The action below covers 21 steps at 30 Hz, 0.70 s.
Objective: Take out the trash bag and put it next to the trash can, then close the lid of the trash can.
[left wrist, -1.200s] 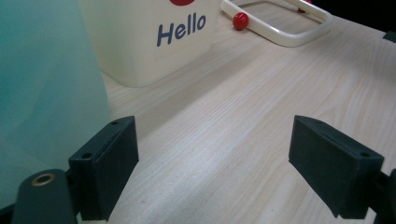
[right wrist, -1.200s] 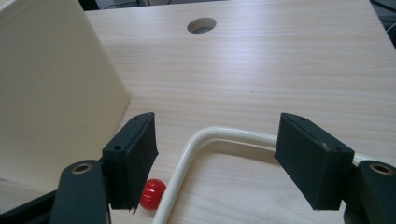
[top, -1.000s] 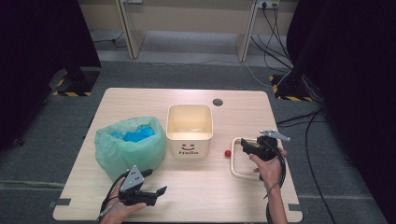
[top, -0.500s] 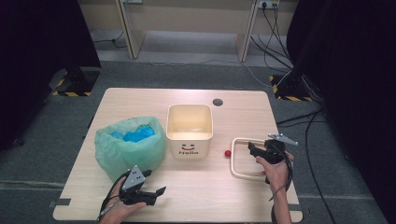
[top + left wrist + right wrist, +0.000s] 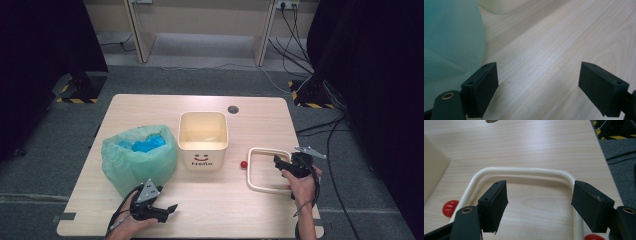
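A cream rectangular frame lies flat on the wooden table at the right. My right gripper hovers low over it, open: one jaw stands inside the frame, the other above its right side, with nothing pressed between them. A small red ball rests just left of the frame, and another red thing peeks out at the bottom right. My left gripper sits open near the front edge, over bare wood.
A cream bin with a smiling face stands mid-table. Left of it is a green bag holding blue material, close beside my left gripper. A dark round plug sits behind the bin.
My right gripper has slid a little to the right and toward the front edge over the frame. The left hand has stayed put.
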### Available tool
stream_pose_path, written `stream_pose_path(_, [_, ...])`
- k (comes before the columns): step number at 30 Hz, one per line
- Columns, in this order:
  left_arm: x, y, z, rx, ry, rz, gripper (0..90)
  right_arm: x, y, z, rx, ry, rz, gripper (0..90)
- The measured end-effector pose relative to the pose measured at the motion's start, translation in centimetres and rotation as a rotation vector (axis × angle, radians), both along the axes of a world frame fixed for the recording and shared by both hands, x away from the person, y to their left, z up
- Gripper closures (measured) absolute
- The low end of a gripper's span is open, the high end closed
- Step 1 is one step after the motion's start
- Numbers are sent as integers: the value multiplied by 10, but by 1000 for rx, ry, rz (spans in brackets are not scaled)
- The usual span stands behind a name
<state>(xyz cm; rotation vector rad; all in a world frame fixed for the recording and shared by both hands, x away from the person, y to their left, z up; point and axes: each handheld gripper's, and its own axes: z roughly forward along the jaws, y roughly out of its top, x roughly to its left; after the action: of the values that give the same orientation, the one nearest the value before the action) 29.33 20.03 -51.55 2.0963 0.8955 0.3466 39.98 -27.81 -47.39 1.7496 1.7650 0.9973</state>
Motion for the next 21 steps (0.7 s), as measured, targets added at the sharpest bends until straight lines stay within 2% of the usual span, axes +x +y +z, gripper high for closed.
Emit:
stream_pose_path(12, [1, -1, -4, 54, 26, -8, 157, -1, -15, -8, -35, 20, -43, 318])
stream_pose_path(15, [1, -1, -4, 68, 20, -16, 157, -2, -15, -8, -38, 24, -48, 321])
stream_pose_path(21, [2, 0, -6, 58, 7, -20, 148, -1, -17, -11, -45, 30, -51, 321])
